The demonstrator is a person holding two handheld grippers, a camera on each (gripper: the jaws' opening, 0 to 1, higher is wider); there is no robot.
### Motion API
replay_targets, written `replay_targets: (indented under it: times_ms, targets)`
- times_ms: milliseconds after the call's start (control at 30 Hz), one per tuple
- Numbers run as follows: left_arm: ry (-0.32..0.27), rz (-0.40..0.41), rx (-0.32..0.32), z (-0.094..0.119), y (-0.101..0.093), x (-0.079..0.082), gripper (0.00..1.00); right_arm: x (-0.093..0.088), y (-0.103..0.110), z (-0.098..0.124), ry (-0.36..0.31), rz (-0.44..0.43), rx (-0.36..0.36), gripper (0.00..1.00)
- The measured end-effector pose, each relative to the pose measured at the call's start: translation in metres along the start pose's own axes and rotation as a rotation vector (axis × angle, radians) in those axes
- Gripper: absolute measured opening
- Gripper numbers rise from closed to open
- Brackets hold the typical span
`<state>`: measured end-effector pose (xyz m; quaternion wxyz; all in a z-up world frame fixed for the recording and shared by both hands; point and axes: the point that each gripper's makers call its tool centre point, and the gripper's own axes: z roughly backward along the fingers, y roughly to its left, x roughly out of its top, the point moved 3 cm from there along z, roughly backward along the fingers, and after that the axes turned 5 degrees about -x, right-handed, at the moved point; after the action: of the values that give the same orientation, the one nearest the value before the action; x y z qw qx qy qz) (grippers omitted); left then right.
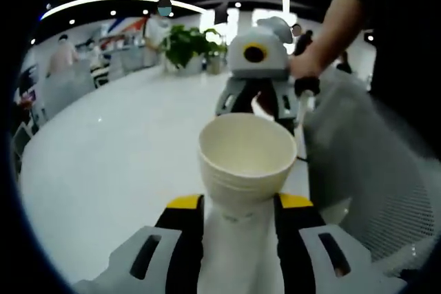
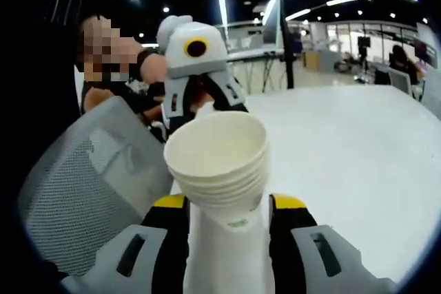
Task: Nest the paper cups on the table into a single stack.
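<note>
I have a nested stack of cups in each gripper, both held up above the white desk (image 1: 103, 170), mouths facing away from me. The left gripper (image 1: 240, 239) has its jaws clenched on the left stack (image 1: 244, 163); the right gripper (image 2: 227, 239) has its jaws clamped on the right stack (image 2: 219, 163). Each pair of jaws grips the narrow lower part of the cups, leaving the rims free.

The step in hand, as I judge it, is to slide one stack into the other. To do it well I would turn one stack so its base faces the open mouth of the other, line up the two axes before closing in, and push straight, with no sideways lean that could crumple a rim. I would keep my grip low so the jaws do not block the nesting.

The right gripper view shows the ridged rims of several cups on the right stack, a mesh office chair (image 2: 89, 184) at the left and the person behind it. The left gripper view shows the opposite gripper facing me, the person's hand (image 1: 306, 67) on it, and a potted plant (image 1: 189, 43) far off. How many cups the left stack holds I cannot tell for certain; the rims blur together.
</note>
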<state>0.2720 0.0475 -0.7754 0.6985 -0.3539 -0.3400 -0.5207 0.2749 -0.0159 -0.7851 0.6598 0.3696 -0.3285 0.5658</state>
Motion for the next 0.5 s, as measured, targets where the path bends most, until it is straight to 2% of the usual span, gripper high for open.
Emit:
replay_targets:
  times_ms: [300,500]
  targets:
    - [0.008,-0.011,-0.012,-0.0018,-0.0011,0.0007,0.38,-0.0002,0.0003,-0.0003,0.0,0.024,-0.006,0.37]
    - [0.0,-0.016,-0.017,-0.0032,0.001,0.0066,0.37,0.0007,-0.0027,0.0046,-0.01,0.031,-0.021,0.36]
